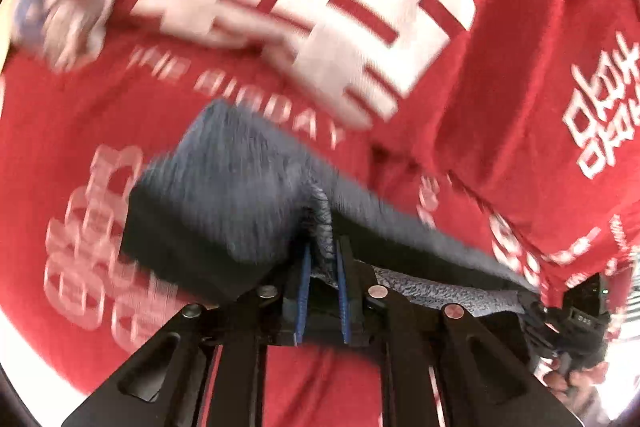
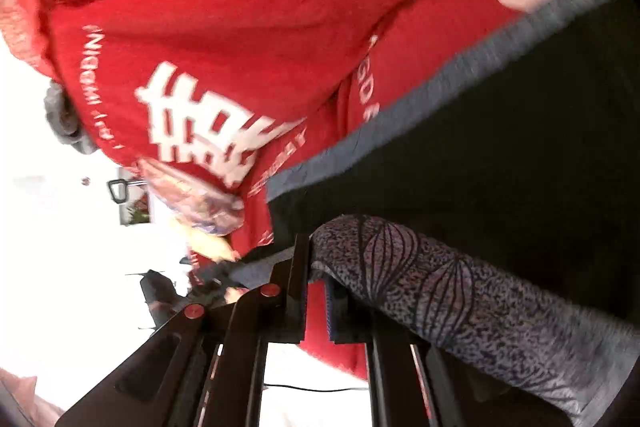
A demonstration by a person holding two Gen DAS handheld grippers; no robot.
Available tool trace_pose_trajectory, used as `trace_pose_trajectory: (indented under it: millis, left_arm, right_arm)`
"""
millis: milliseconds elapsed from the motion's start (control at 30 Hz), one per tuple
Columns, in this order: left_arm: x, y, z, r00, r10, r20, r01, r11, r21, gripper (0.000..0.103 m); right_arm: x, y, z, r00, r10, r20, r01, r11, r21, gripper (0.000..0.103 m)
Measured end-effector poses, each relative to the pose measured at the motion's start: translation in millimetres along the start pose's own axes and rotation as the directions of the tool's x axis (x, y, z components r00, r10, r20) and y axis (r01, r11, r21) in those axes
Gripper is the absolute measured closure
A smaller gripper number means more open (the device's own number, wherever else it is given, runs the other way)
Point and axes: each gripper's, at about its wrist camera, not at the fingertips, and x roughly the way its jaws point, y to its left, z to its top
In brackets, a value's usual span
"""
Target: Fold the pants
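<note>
1. Gripping the pants [image 1: 224,187] at two spots, we have the left tongs [image 1: 323,263] clamped on grey fabric and the right tongs [image 2: 318,267] clamped on patterned cloth
2. We hold them aloft against a red printed blanket [image 1: 500,67]
3. We see no finished fold; nearly everything remains

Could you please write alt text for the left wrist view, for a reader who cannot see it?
The left gripper is shut on a bunched fold of grey-blue pants, lifted above a red cloth with white lettering. The pants' edge stretches right to the right gripper at the frame's edge. The picture is motion-blurred.
</note>
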Motion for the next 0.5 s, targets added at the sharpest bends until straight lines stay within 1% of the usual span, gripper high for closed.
trace_pose_trajectory:
  millis: [33,67,100,133,167,200,267,300,333,367,400,467,500]
  left_arm:
    - [12.3,-5.4,9.8,1.000,0.021,0.014,-0.021,0.999,0.030,0.086]
    - [29.8,-12.4,19.8,0.998,0.065,0.025,-0.067,0.995,0.069,0.072]
    - [44.2,-17.5,26.4,0.992,0.120,0.035,-0.123,0.989,0.083,0.063]
    - [55.3,-19.7,29.0,0.985,0.168,0.039,-0.171,0.982,0.084,0.041]
    - [66.8,-20.7,30.0,0.972,0.230,0.038,-0.233,0.969,0.084,0.036]
    - [70.1,-20.3,30.1,0.967,0.251,0.038,-0.253,0.964,0.085,0.036]
    - [65.4,-18.3,28.8,0.962,0.269,0.037,-0.271,0.960,0.073,0.036]
    - [58.1,-17.3,28.1,0.961,0.272,0.048,-0.275,0.959,0.069,0.036]
    - [48.8,-17.5,26.1,0.958,0.282,0.056,-0.286,0.955,0.084,0.036]
    - [41.3,-20.1,22.3,0.953,0.298,0.052,-0.302,0.946,0.115,0.036]
    - [35.0,-24.1,14.7,0.951,0.308,0.034,-0.309,0.938,0.154,0.036]
    - [27.6,-33.2,0.0,0.953,0.303,-0.003,-0.296,0.934,0.200,0.036]
    - [23.1,-42.2,-14.6,0.956,0.290,-0.035,-0.275,0.933,0.230,0.036]
  right_arm:
    - [9.9,-5.2,16.3,1.000,-0.012,-0.006,0.012,1.000,0.003,0.095]
    - [22.2,-11.2,33.3,1.000,-0.022,-0.013,0.022,1.000,0.014,0.095]
    - [28.0,-18.5,42.0,0.999,-0.041,-0.014,0.041,0.999,0.022,0.092]
    - [41.0,-26.1,54.8,0.998,-0.068,-0.017,0.069,0.997,0.033,0.092]
    - [51.0,-33.3,63.9,0.996,-0.090,-0.021,0.091,0.995,0.041,0.092]
    - [63.2,-43.4,72.7,0.992,-0.121,-0.029,0.122,0.991,0.054,0.090]
    - [76.2,-56.7,80.7,0.989,-0.138,-0.054,0.142,0.987,0.075,0.084]
    - [78.9,-58.4,82.9,0.990,-0.132,-0.056,0.136,0.988,0.076,0.077]
    - [78.2,-55.3,82.8,0.991,-0.125,-0.054,0.129,0.989,0.067,0.060]
    - [75.6,-47.6,81.7,0.992,-0.111,-0.063,0.114,0.993,0.041,0.050]
    - [73.0,-42.0,79.8,0.992,-0.108,-0.070,0.109,0.994,0.015,0.042]
    - [59.9,-21.2,68.7,0.989,-0.114,-0.092,0.108,0.992,-0.073,0.042]
    - [54.4,-15.0,63.5,0.989,-0.111,-0.098,0.102,0.991,-0.091,0.042]
